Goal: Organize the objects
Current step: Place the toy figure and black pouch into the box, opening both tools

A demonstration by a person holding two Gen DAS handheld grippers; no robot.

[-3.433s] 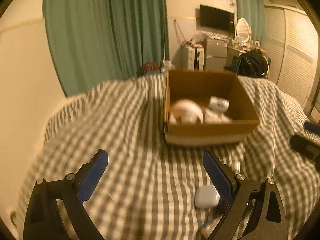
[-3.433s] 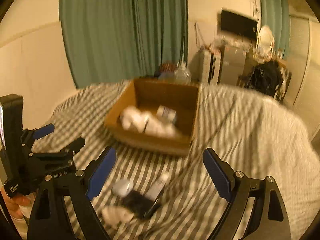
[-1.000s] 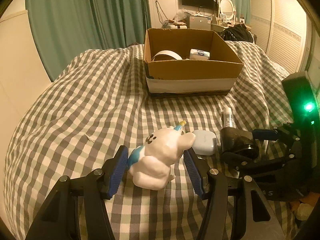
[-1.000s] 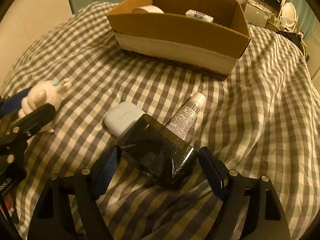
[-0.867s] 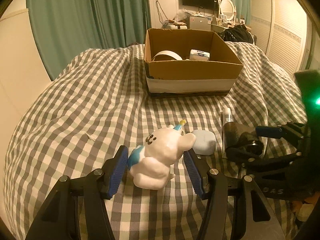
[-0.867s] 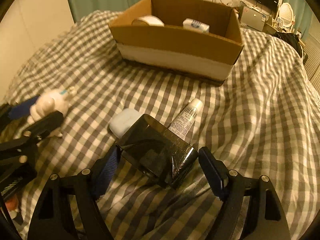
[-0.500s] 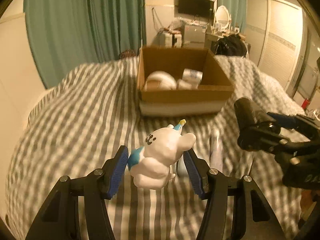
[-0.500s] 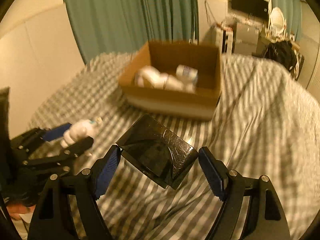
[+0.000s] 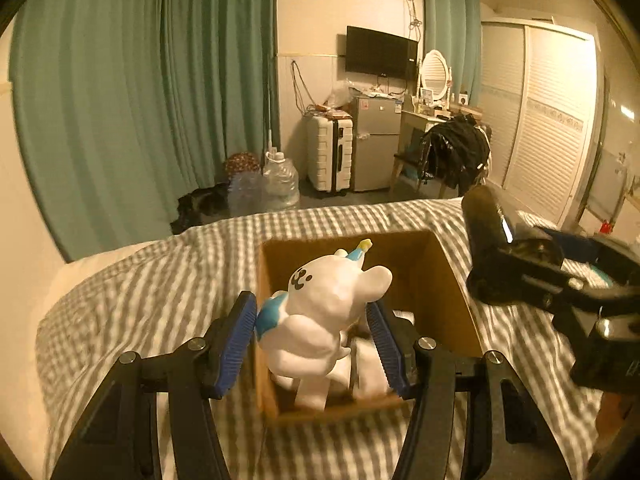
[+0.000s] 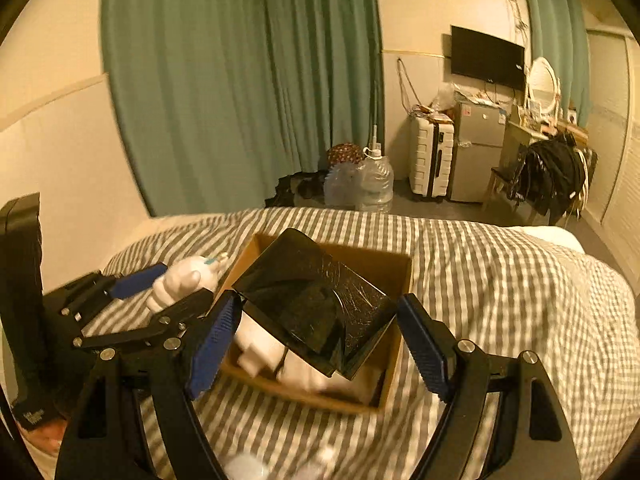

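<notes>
My left gripper (image 9: 314,344) is shut on a white bear figurine (image 9: 320,312) with a blue patch and holds it in the air over the open cardboard box (image 9: 456,300) on the checked bed. My right gripper (image 10: 320,340) is shut on a glossy black box (image 10: 312,304) and holds it above the same cardboard box (image 10: 400,272). In the right wrist view the left gripper and figurine (image 10: 180,280) hover at the box's left side. In the left wrist view the black box (image 9: 486,240) hangs at the right. White items (image 10: 260,354) lie inside the cardboard box.
The grey-and-white checked bedspread (image 9: 160,292) surrounds the box. Two pale blurred items (image 10: 248,464) lie on the bed at the lower edge of the right wrist view. Beyond the bed are green curtains (image 9: 140,100), water jugs (image 9: 276,184), a suitcase and a small fridge.
Both grippers have lifted their objects off the bed and carried them forward, from short of the cardboard box to above it. The white case and tube stay behind on the bed.
</notes>
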